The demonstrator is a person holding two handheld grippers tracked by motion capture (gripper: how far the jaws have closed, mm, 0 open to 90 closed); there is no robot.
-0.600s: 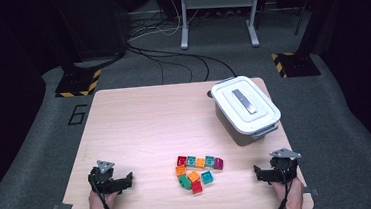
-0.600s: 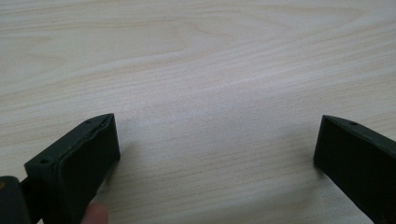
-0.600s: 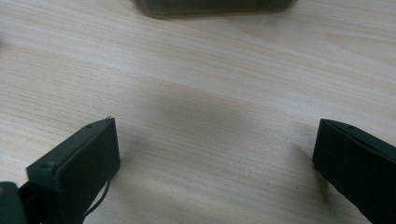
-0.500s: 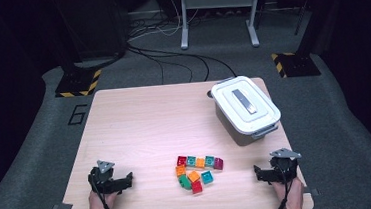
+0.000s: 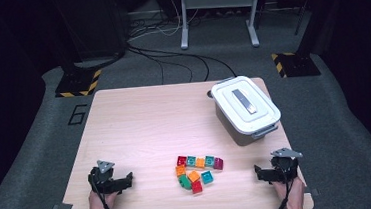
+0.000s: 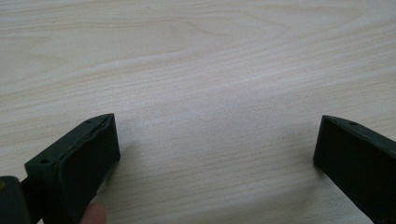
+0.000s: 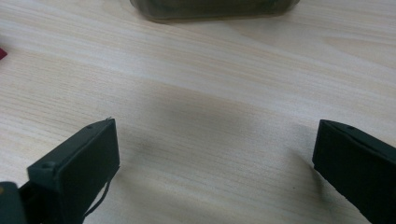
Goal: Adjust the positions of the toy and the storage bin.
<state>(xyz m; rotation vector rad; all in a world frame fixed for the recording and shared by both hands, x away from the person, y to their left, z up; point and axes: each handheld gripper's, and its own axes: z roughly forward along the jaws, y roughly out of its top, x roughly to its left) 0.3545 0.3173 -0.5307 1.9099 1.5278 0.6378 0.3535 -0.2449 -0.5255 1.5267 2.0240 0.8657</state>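
Both sets of jaws are wide open with nothing in them, left gripper (image 5: 127, 180) and right gripper (image 5: 259, 173) parked on the table (image 5: 139, 118). The blocks (image 5: 196, 170) sit between them, row running left-right, about equally near either one

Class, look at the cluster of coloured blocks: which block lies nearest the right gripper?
The magenta block, at the right end of the upper row; every other block lies farther left of the right gripper.
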